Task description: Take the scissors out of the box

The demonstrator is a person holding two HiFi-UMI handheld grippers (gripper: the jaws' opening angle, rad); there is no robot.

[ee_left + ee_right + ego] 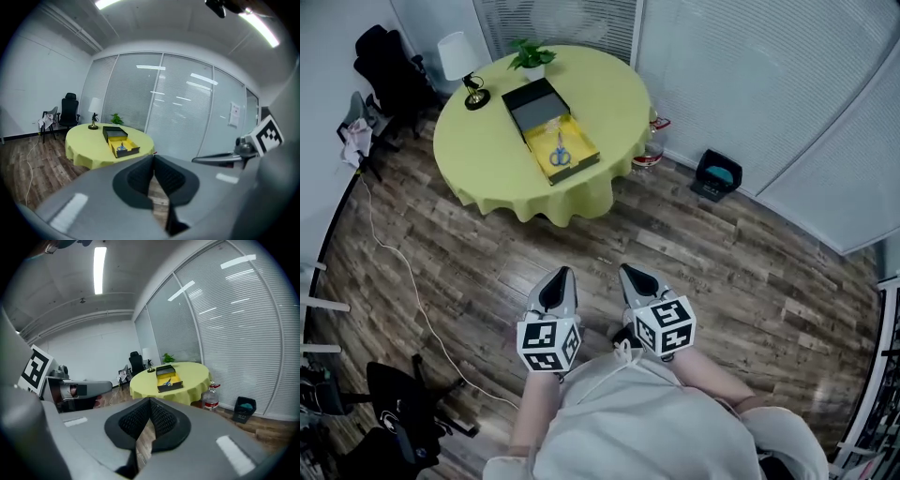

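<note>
Blue-handled scissors (560,155) lie in an open box with a yellow lining (561,148), its black lid (532,101) beside it, on a round table under a yellow-green cloth (487,159). The box (123,148) also shows far off in the left gripper view, and the box (168,380) in the right gripper view. My left gripper (562,276) and right gripper (628,273) hang side by side over the wooden floor, well short of the table. Both are shut with nothing between the jaws.
A white table lamp (461,66) and a potted plant (530,58) stand on the table's far side. A water bottle (651,150) and a black bin (717,174) sit on the floor right of the table. Office chairs (389,70) stand at the far left, a cable (403,272) trails across the floor.
</note>
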